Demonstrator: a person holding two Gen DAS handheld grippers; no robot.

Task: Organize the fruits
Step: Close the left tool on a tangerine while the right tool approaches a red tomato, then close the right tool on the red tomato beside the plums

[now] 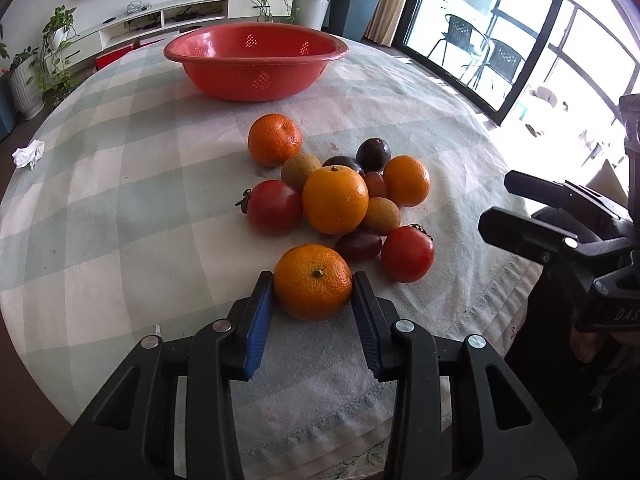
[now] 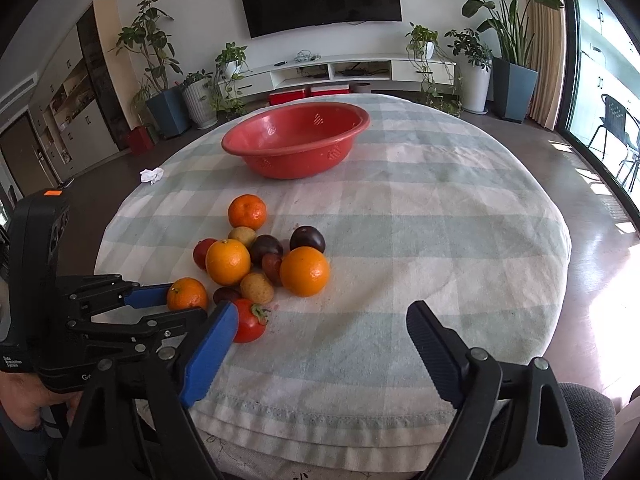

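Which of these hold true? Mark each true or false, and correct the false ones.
1. The red perforated plastic basin already holds fruit. False: it shows no fruit inside; all the fruit lies on the checked tablecloth.
2. The left gripper has its jaws against the nearest orange mandarin. True.
3. The right gripper is clamped on a red tomato. False: its jaws stand wide apart with only cloth between them; the stemmed red tomato lies beside one jaw.
4. A crumpled white tissue lies on the table, apart from the fruit. True.
5. The basin stands nearer than the fruit pile. False: it stands beyond the pile.
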